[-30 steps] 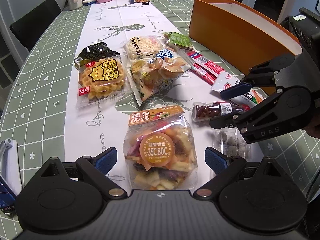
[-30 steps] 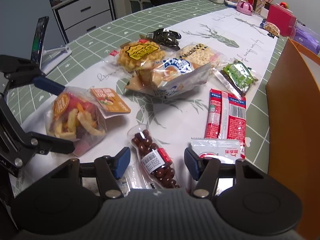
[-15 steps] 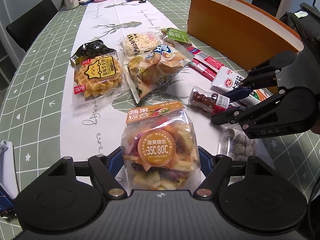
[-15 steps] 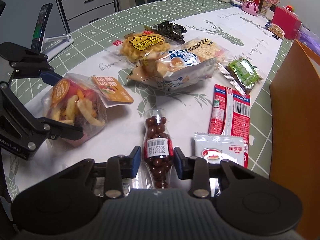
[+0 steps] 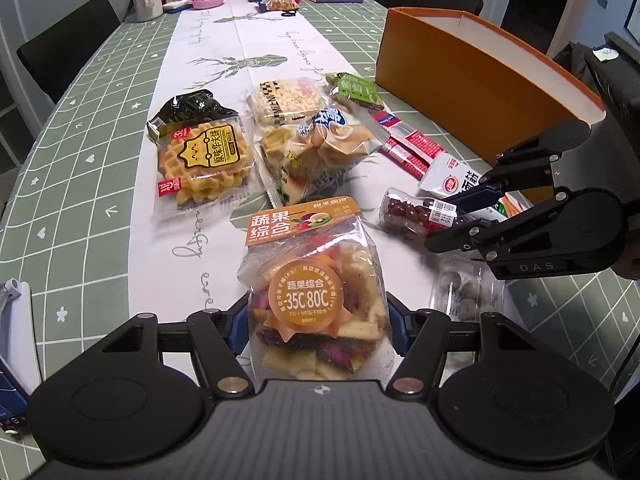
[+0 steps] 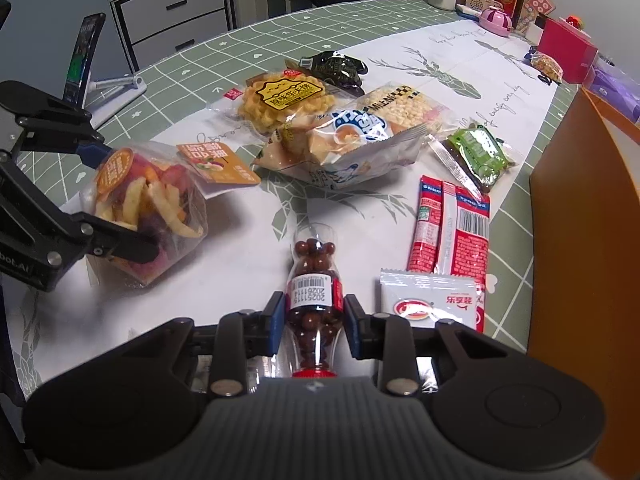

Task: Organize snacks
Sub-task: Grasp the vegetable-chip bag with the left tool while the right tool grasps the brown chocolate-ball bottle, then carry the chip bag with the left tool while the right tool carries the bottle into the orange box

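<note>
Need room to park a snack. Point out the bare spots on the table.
Bare white runner lies between the waffle pack and the dried fruit bag, and beyond the rice cracker pack. It is crowded beside the orange box.

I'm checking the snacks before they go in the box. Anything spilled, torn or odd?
Nothing spilled or torn. The bottle of chocolate balls lies on its side, and the snack packets overlap in a loose pile.

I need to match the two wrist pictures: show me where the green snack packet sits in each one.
Left wrist: green packet upper centre-right, just left of the orange box.
Right wrist: green packet right of centre, left of the orange box.
Shared landmark: the red stick packets beside it.
</note>
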